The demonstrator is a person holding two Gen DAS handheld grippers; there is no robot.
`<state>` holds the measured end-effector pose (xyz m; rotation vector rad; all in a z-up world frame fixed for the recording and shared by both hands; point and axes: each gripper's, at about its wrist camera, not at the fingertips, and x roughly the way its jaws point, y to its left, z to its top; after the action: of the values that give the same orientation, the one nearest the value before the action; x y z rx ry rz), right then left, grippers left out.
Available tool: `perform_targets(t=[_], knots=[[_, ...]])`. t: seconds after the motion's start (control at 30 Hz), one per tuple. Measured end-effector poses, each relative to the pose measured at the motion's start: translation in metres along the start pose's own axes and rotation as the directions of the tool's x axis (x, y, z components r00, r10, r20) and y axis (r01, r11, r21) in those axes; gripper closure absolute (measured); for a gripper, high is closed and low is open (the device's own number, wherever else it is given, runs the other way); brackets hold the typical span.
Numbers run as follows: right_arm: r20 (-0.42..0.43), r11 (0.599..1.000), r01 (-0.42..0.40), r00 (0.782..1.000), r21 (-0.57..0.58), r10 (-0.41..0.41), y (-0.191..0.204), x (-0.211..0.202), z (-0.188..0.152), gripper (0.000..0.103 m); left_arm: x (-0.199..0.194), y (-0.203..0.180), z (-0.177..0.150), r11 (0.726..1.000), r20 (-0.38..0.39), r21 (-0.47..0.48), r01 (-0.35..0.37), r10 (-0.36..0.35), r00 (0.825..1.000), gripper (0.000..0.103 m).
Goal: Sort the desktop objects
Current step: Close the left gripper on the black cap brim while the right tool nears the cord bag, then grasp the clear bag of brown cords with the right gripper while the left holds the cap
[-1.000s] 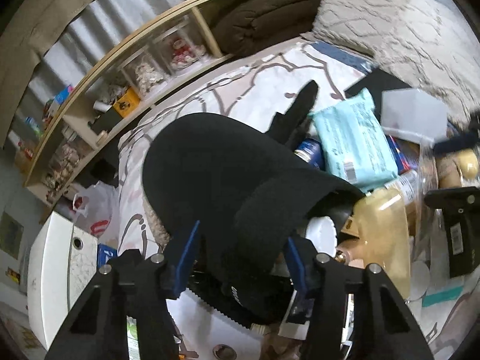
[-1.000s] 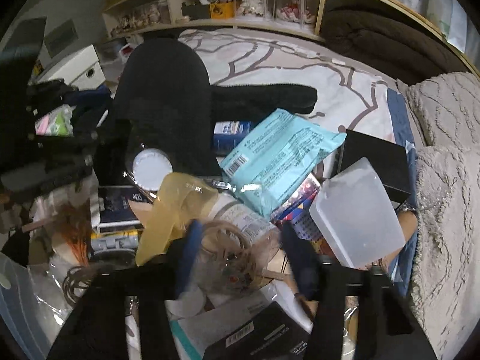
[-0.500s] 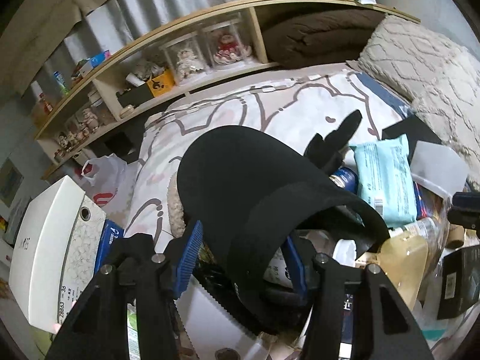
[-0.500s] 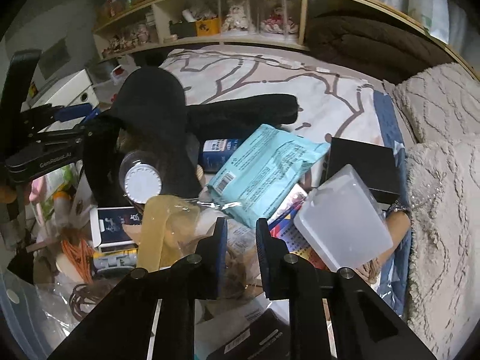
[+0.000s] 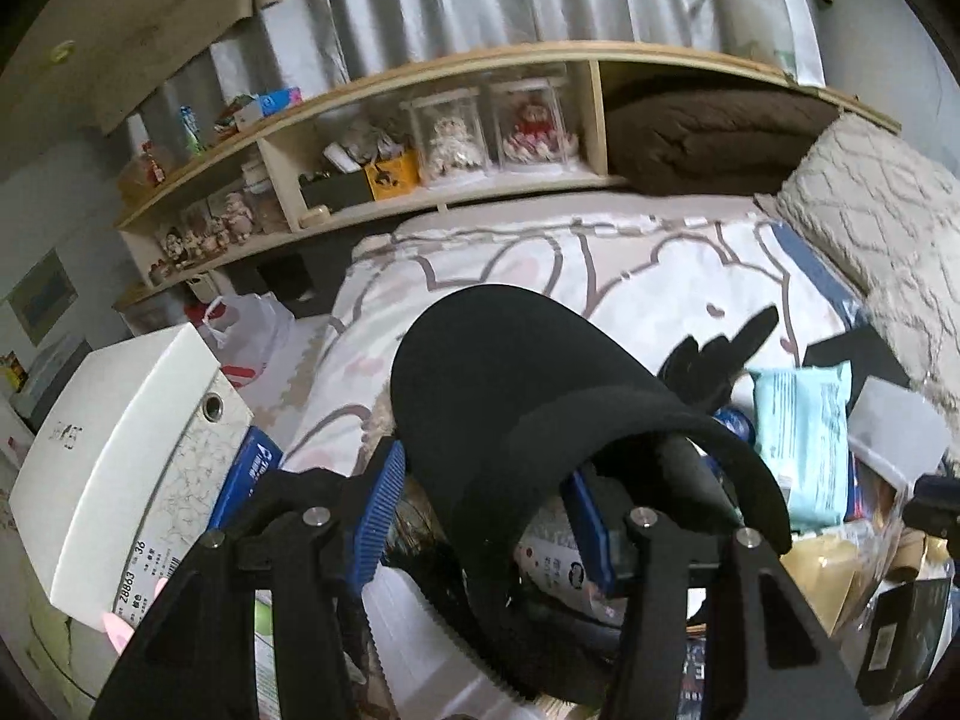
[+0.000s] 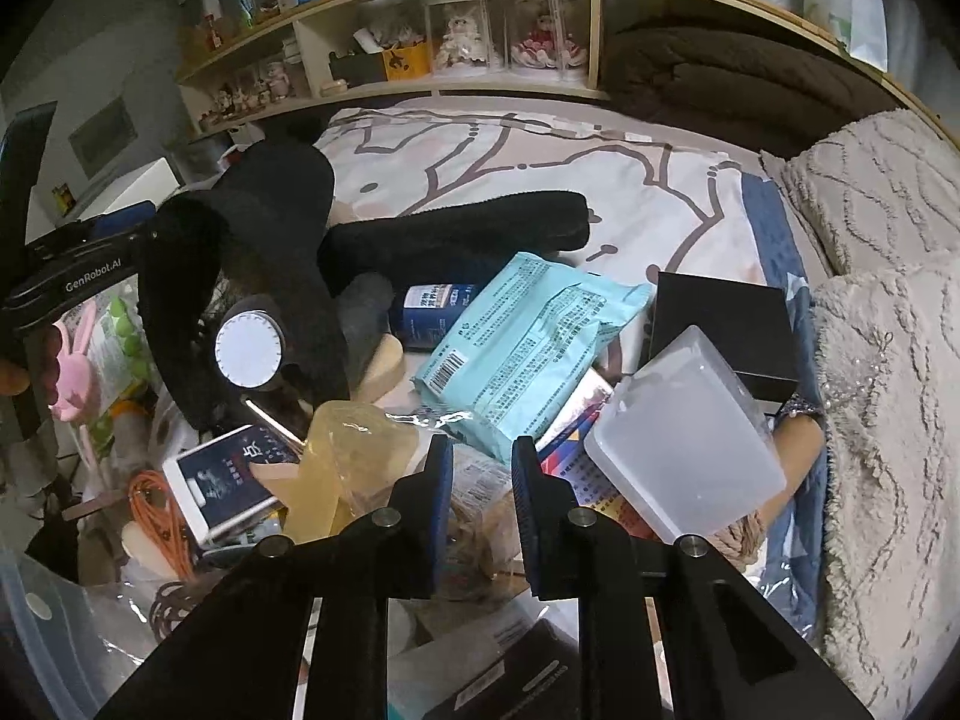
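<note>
My left gripper (image 5: 486, 516) is clamped on a black slipper (image 5: 528, 390), lifted over the clutter, toe toward twelve o'clock. My right gripper (image 6: 477, 492) has its jaws nearly closed, pinching a clear plastic bag (image 6: 480, 516) of brownish things. At its one o'clock lies a pale blue packet (image 6: 528, 348); at three, a frosted plastic box (image 6: 684, 450); at ten, a white round lid (image 6: 248, 350)
</note>
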<state>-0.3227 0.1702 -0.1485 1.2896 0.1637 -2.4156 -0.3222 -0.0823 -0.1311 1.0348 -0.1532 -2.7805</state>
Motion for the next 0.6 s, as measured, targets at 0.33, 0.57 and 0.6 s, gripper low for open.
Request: perform_targets(t=[0.33,0.57,0.6], knots=[[0.04,1.0,0.002,0.999,0.014,-0.003,-0.001,-0.007,0.002,0.027,-0.027,0.024,0.01,0.995,0.167,-0.095,-0.035,0.05,0.985,0.07],[0.032,0.999,0.007,0.999,0.036,-0.008,-0.004,-0.006,0.002,0.027,-0.023,0.037,0.01,0.991,0.132,-0.137,-0.007,0.025,0.991,0.086],[0.034,0.999,0.005,0.999,0.036,-0.007,-0.004,-0.006,0.003,0.027,-0.02,0.037,0.009,0.991,0.121,-0.135,-0.001,0.018,0.992,0.086]])
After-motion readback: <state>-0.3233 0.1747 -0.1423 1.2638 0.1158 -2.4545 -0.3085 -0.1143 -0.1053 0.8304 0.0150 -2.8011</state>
